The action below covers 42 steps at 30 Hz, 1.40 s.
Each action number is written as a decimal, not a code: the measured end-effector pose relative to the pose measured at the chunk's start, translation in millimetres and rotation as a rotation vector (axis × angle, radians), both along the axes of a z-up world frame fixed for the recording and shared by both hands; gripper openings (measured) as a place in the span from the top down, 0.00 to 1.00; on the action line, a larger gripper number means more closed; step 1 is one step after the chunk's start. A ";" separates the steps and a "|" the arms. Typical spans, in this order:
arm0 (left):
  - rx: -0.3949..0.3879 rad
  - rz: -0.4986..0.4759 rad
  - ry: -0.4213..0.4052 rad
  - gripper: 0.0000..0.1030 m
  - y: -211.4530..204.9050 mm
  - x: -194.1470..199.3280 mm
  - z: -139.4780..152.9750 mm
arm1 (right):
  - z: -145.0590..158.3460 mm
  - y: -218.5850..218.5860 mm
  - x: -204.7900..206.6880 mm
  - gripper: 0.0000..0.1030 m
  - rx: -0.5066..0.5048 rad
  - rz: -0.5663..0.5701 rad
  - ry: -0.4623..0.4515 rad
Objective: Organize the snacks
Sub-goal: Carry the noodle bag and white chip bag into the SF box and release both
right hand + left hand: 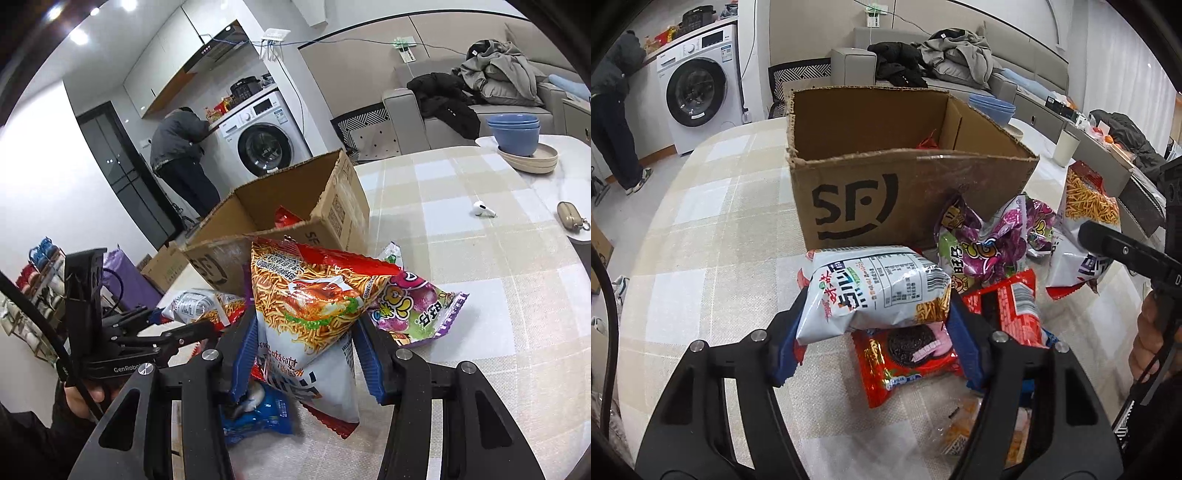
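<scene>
My left gripper (pixel 877 332) is shut on a white noodle-snack bag (pixel 871 291), held above a red Oreo pack (pixel 908 354), in front of the open cardboard box (pixel 905 195). My right gripper (pixel 306 354) is shut on a larger red-and-white noodle-snack bag (pixel 314 314), which also shows at the right in the left wrist view (pixel 1078 229). A purple grape candy bag (pixel 990 240) lies by the box; it also shows in the right wrist view (pixel 413 310). A red packet (pixel 286 218) lies inside the box (pixel 325 206). A blue pack (pixel 258 413) lies under the right gripper.
The table has a checked cloth (pixel 701 229). Blue bowls on plates (pixel 517 136), an earbud (pixel 482 209) and its case (pixel 571 216) lie at the far right. A person (pixel 181 158) stands by the washing machine (pixel 266 133). A sofa with clothes (pixel 945 62) is behind.
</scene>
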<state>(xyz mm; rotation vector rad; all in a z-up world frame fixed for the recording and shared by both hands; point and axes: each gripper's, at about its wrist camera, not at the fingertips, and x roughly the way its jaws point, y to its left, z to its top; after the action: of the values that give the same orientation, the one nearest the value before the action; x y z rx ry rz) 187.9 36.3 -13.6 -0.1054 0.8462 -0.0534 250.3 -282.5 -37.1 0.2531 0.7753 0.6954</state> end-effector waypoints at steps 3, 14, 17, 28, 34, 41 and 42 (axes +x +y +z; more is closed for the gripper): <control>-0.008 0.012 -0.019 0.36 3.9 -8.4 7.3 | 2.1 -3.7 -0.6 0.51 0.025 -0.002 -0.004; -0.029 0.019 -0.098 0.36 11.1 -37.0 41.6 | 13.1 -3.1 -9.0 0.51 0.098 0.015 -0.047; -0.032 0.021 -0.119 0.36 15.1 -43.8 51.6 | 17.1 0.4 -8.3 0.51 0.100 0.014 -0.062; -0.042 0.020 -0.193 0.36 28.7 -60.1 91.1 | 37.1 14.0 3.7 0.51 0.089 0.017 -0.117; -0.047 0.024 -0.218 0.36 35.3 -53.4 109.9 | 41.7 17.9 11.7 0.51 0.080 0.004 -0.134; -0.052 0.032 -0.232 0.36 38.2 -36.2 121.6 | 49.1 28.0 22.6 0.51 0.072 -0.006 -0.147; -0.053 0.035 -0.233 0.36 38.7 -33.1 123.2 | 50.5 30.4 24.2 0.51 0.067 -0.005 -0.152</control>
<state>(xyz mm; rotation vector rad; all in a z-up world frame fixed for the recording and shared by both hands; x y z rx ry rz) 154.7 75.0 109.6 -0.1601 0.6097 -0.0542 274.5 -252.1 13.4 0.2595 0.6067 0.7278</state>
